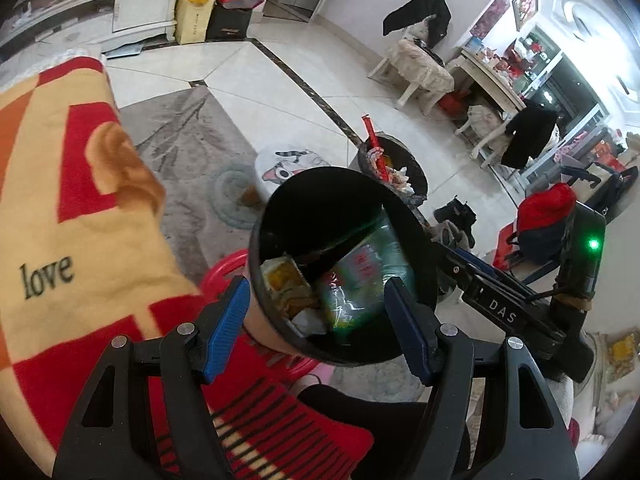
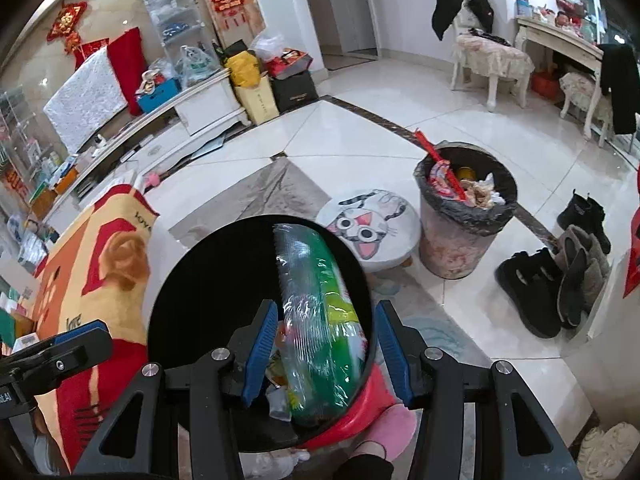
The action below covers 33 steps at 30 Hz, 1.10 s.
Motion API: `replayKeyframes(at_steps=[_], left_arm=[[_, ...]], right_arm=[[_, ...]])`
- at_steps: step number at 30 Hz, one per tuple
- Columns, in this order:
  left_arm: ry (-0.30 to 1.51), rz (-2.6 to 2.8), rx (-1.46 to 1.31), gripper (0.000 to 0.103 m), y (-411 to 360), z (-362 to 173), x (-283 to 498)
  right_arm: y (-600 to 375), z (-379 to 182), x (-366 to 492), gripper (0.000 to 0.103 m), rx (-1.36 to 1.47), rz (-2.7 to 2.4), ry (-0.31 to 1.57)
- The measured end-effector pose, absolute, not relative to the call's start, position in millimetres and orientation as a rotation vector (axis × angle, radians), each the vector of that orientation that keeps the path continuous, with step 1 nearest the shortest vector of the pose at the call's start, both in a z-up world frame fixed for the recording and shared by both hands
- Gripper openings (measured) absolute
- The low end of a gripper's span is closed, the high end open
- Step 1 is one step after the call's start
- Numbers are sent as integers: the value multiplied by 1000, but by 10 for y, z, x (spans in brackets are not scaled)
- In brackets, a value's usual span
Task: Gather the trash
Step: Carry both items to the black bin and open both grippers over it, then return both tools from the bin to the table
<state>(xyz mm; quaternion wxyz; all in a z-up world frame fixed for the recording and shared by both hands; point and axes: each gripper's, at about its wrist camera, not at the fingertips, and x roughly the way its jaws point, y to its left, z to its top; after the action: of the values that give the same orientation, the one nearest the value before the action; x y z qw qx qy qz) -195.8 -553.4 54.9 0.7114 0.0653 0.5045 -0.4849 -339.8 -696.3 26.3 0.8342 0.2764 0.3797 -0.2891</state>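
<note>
1. Trash sits inside a small black bin (image 1: 340, 264): a green-and-clear plastic wrapper (image 1: 360, 280) and yellowish scraps (image 1: 286, 284). In the left wrist view the bin tilts its mouth toward the camera, above a red plastic stool (image 1: 224, 276).
2. Same view, the room: pale floor tiles (image 1: 280, 80) with a dark inlaid stripe, a grey rug (image 1: 188, 140), a cat-face stool (image 1: 292, 164), and beyond it a larger lined waste bin (image 1: 394, 168), heaped full with a red stick poking out. A red and yellow blanket (image 1: 80, 220) printed "love" fills the left side.
3. Left tongs (image 1: 316, 320) are spread, one blue pad (image 1: 226, 320) outside the bin's wall and the other at its rim; whether they press the bin I cannot tell. The right tongs' black body (image 1: 520, 304) reaches in from the right.
4. Right wrist view: the small bin lies just ahead, the wrapper (image 2: 320, 312) leaning up its inner wall. The cat-face stool (image 2: 368, 228) and full waste bin (image 2: 464, 216) stand side by side; dark boots (image 2: 560, 272) line the floor to the right.
5. Right tongs (image 2: 326, 348) gape wide over the bin's mouth, pads either side of the wrapper, gripping nothing.
</note>
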Motion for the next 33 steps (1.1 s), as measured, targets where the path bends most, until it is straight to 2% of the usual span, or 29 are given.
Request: replayKeyframes(at_steps=[25,33], left_arm=[[1038,-832,146,69,-4336,629,-1875],[1021,-754,123,69,-3830,623,-1786]], right_arm=[[-6093,422,-3038,51,544,-430,830],[-5580,510,-2739,57,497,-318,837]])
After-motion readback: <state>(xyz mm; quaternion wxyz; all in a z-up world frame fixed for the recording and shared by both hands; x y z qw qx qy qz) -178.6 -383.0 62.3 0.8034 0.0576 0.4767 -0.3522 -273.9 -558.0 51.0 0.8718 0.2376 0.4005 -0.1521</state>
